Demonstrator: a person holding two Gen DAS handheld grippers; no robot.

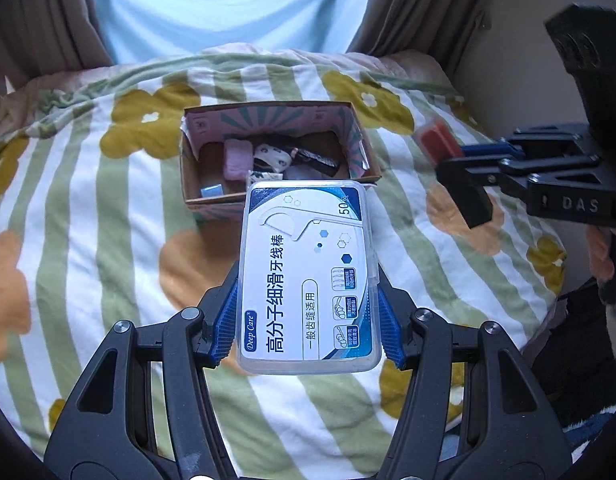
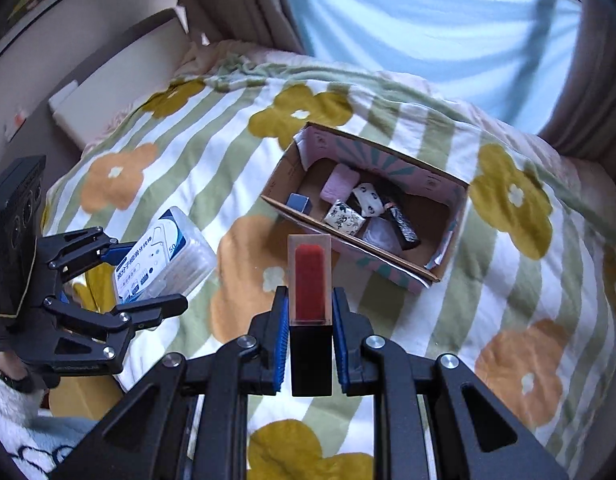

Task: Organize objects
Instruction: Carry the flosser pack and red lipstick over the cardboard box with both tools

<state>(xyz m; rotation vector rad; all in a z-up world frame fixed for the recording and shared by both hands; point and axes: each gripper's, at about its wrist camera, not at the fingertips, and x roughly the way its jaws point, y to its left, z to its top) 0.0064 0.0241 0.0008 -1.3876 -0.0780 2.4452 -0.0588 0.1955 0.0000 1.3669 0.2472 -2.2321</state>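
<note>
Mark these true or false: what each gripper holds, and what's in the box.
1. The left gripper holds a floss pick case. True.
2. The right gripper is empty. False: it is shut on a red-and-black lipstick.
3. The cardboard box is empty. False: a pink pouch and other small items lie inside.
4. The box sits on a flowered bedspread. True.

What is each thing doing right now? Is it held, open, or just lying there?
Left gripper: shut on the floss pick box.
Floss pick box: lid closed, held above the bed.
Right gripper: shut on the lipstick.
Lipstick: clear cap on, held above the bed.
Cardboard box: open on top, resting on the blanket, several small things inside.
Blanket: spread over the bed.
</note>
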